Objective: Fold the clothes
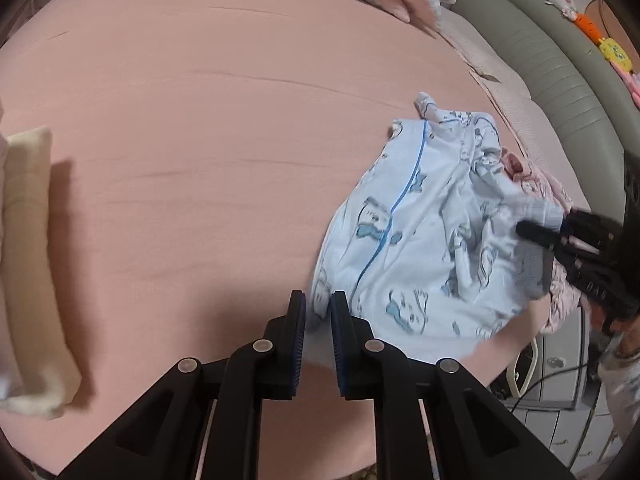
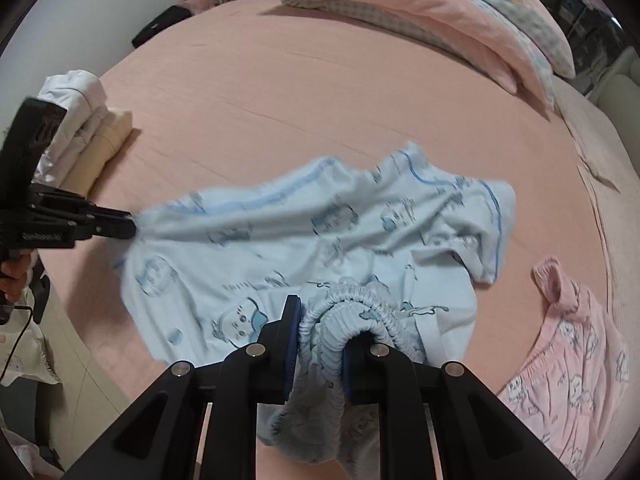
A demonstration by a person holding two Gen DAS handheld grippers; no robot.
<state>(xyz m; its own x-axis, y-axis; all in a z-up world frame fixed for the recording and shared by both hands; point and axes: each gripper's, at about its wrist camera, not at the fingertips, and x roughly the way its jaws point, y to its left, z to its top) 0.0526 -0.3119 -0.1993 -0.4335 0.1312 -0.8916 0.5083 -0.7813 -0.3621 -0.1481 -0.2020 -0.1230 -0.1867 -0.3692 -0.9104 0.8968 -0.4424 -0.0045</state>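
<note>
- Light blue pyjama garment with cartoon print, spread but crumpled on the pink bed sheet; in the right wrist view around the centre, in the left wrist view at about 3 o'clock.
- Not yet folded: cloth wrinkled, one edge pulled taut, elastic waistband bunched up.
- Right hand-held gripper closed down on this waistband, thick gathered cloth filling the gap between the pads and hanging below; seen also from the left wrist view at 3 o'clock, pinching the garment edge.
- Left hand-held gripper with pads nearly together, only a narrow gap, a corner of blue cloth between them; seen from the right wrist view at 9 o'clock, clamped on the far corner, cloth stretched from it.
- Both held low over the bed and well apart, pointing roughly toward each other, garment tensioned between; probably a spreading or straightening step before the first fold.
- Done so far, as judged: a stack of folded clothes, white and cream, at 10 o'clock in the right wrist view.
- Left to do: this blue piece, and pink printed shorts lying unfolded at 4 o'clock.
- Pink pillows at 12 o'clock, at the head of the bed.
</note>
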